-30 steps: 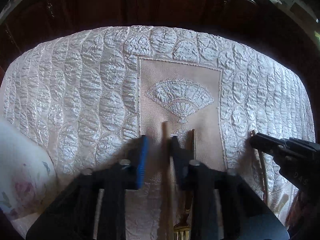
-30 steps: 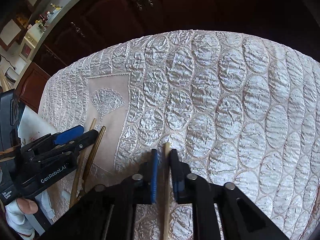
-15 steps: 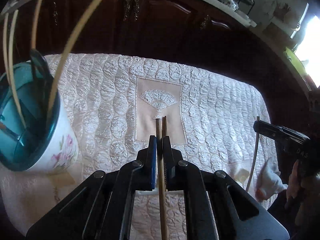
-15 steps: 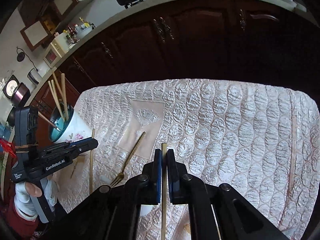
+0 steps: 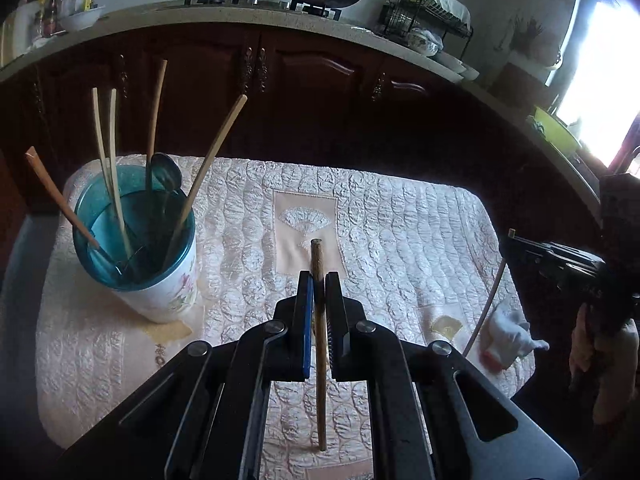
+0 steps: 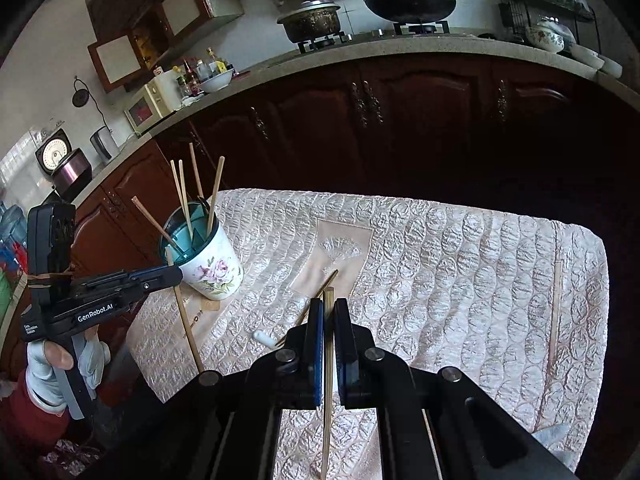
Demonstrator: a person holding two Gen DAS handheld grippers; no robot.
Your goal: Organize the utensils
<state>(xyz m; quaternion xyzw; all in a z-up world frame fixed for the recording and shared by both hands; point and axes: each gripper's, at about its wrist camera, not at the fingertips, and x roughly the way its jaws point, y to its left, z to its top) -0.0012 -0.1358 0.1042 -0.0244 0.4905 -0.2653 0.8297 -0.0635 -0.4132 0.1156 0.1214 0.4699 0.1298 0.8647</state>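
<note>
My left gripper (image 5: 318,280) is shut on a brown wooden chopstick (image 5: 319,312) and holds it above the quilted table cover. My right gripper (image 6: 328,308) is shut on a pale chopstick (image 6: 327,360), also lifted. A floral cup with a teal liner (image 5: 160,276) stands at the left and holds several chopsticks and a dark spoon (image 5: 166,172); it also shows in the right wrist view (image 6: 210,268). A gold fork (image 6: 316,300) lies on the cover's centre panel. One chopstick (image 6: 555,312) lies near the cover's right edge. In the right wrist view the left gripper (image 6: 176,276) is beside the cup.
The cover (image 5: 400,220) lies over a small table with dark cabinets (image 5: 320,92) close behind. A kitchen counter with a stove and pots (image 6: 360,16) runs along the back. A small white object (image 6: 262,336) lies on the cover near the fork.
Both grippers have lifted up and back from the cover, each with its chopstick. The left jaws closed on the brown chopstick. The cup has come into view.
</note>
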